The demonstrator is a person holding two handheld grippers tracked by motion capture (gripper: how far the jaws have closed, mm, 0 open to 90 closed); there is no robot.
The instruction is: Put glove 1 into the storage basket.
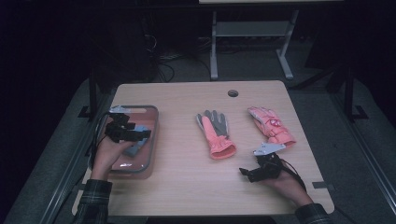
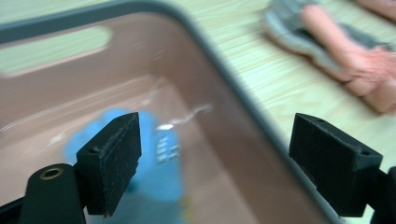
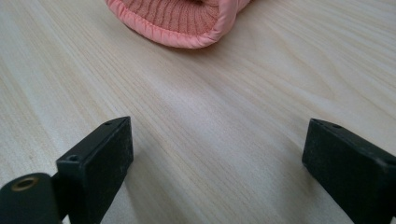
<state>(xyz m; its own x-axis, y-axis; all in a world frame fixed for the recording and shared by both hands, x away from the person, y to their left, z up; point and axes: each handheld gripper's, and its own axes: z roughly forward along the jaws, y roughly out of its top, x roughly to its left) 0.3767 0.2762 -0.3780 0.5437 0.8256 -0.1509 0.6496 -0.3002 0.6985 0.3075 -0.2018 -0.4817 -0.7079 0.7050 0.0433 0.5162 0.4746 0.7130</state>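
Note:
A clear bin with a grey rim stands at the table's left. A blue glove lies inside it. My left gripper hovers over the bin, open, with nothing between its pads; the blue glove lies below them. Two pink gloves lie on the table: one with a grey palm in the middle, its knitted cuff facing my right gripper, and another to its right. My right gripper rests low near the front right, open and empty.
The wooden table has a round cable hole near its far edge. Beyond the table stands a white metal frame on a dark floor with cables. The person's sleeves enter at the bottom corners.

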